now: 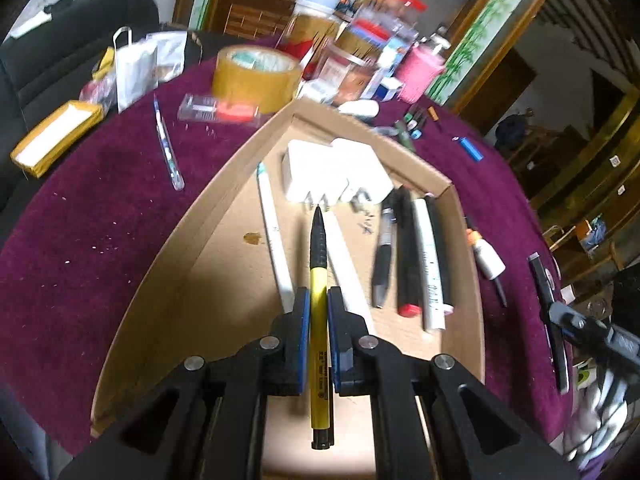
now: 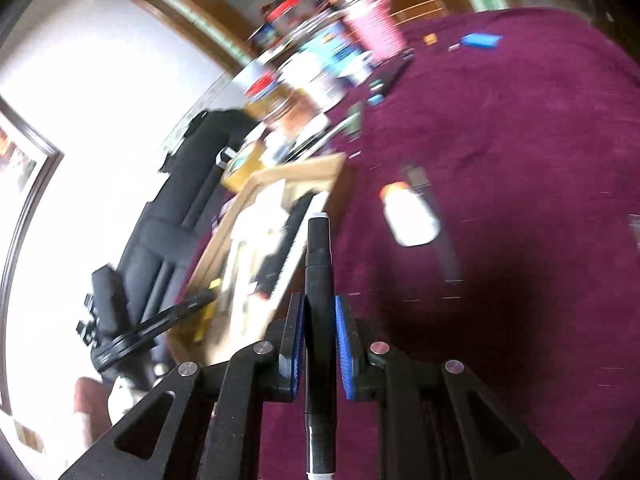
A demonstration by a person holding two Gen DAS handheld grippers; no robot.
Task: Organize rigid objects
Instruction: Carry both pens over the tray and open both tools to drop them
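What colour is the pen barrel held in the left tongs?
Yellow, with a black tip; clearest in the left wrist view.

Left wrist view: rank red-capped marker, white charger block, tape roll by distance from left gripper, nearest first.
From the left gripper:
1. red-capped marker, in the box, right.
2. white charger block, box's far end.
3. tape roll, beyond the box, on the cloth.

Purple-clothed worktop [image 1: 100, 220], strewn with pale crumbs. At its far edge a roll of brown tape [image 1: 256, 74], a white paper bag [image 1: 134, 68], a pink ribbed container [image 1: 420, 72]. Behind, a black sofa [image 1: 60, 52] against a white wall [image 2: 100, 80].
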